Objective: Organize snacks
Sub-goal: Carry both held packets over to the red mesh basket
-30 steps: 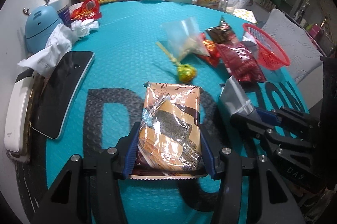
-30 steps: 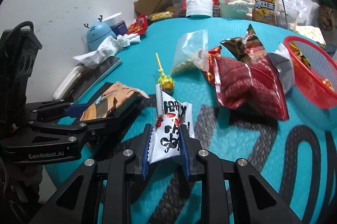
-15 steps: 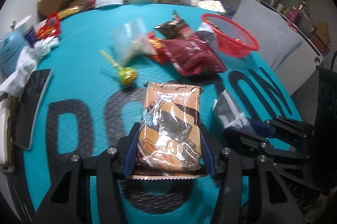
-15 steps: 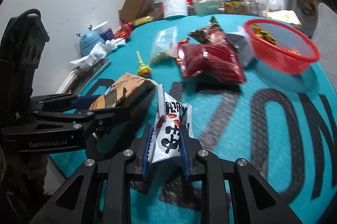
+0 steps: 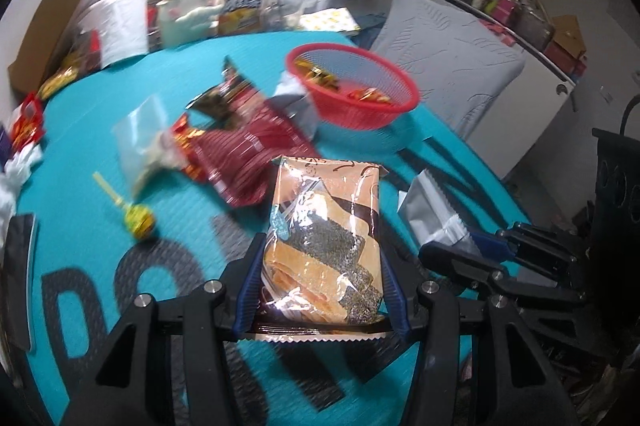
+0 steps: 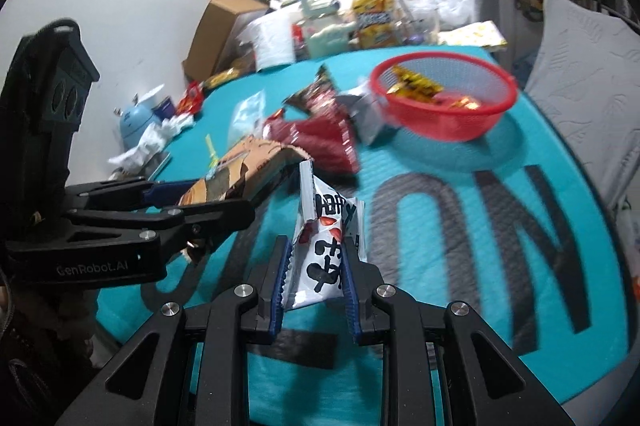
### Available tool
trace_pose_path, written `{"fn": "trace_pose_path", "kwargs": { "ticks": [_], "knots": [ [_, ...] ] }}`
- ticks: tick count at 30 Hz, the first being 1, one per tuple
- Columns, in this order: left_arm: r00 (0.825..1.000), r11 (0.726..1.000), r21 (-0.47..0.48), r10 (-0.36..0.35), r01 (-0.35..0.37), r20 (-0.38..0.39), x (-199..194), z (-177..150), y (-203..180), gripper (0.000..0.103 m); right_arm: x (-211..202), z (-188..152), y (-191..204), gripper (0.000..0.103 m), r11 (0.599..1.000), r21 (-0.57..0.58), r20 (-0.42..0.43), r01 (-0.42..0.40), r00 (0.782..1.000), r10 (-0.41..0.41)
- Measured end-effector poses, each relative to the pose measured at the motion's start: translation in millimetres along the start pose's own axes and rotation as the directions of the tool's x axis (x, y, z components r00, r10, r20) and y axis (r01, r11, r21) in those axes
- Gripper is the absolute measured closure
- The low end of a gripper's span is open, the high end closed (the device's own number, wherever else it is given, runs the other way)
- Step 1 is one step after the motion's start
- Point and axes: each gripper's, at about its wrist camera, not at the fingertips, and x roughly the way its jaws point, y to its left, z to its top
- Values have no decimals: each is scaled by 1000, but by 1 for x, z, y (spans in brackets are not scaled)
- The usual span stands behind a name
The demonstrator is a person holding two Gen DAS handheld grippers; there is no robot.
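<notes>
My left gripper (image 5: 320, 262) is shut on an orange and brown cracker packet (image 5: 324, 238), held above the teal mat. The right gripper (image 6: 316, 258) is shut on a small white sachet with black writing (image 6: 324, 242). In the left wrist view that sachet shows its silver back (image 5: 430, 214) at the right. A red mesh basket (image 5: 352, 110) (image 6: 444, 118) with a few wrapped sweets stands ahead and to the right of both grippers. A dark red bag (image 5: 244, 154), a clear bag (image 5: 144, 142) and a yellow lollipop (image 5: 138, 220) lie on the mat.
A teal mat with large black letters (image 6: 500, 226) covers the table. Along the far edge stand a cardboard box (image 6: 216, 26), white bags, a yellow packet (image 5: 242, 6) and other clutter. A grey cushioned chair (image 5: 444, 54) stands beyond the basket. A blue gadget and tissue (image 6: 140, 130) sit at the left.
Both grippers have moved right and risen a little with their packets. The red basket now lies nearer the centre of both views. Neither grip has changed.
</notes>
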Motion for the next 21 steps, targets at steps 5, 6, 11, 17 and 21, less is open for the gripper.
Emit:
{"fn": "trace_pose_path", "kwargs": {
  "ticks": [5,6,11,17,21],
  "knots": [
    [1000,1000,23,-15,14,20,3,20,-12,51,-14,18,-16,79,1000,4,38,30,999,-31],
    [1000,999,30,-14,13,28,3,26,-14,52,-17,23,-19,79,999,-1,46,39,998,-39],
    [998,999,46,-20,18,52,6,51,-20,52,-20,44,-31,79,998,-9,70,59,996,-58],
    [997,998,61,-28,24,69,18,82,-25,52,-20,73,-47,79,997,-13,113,79,991,-77],
    [997,998,62,-32,28,74,28,104,-27,51,-17,92,-58,79,996,-13,131,92,987,-90]
  ]
}}
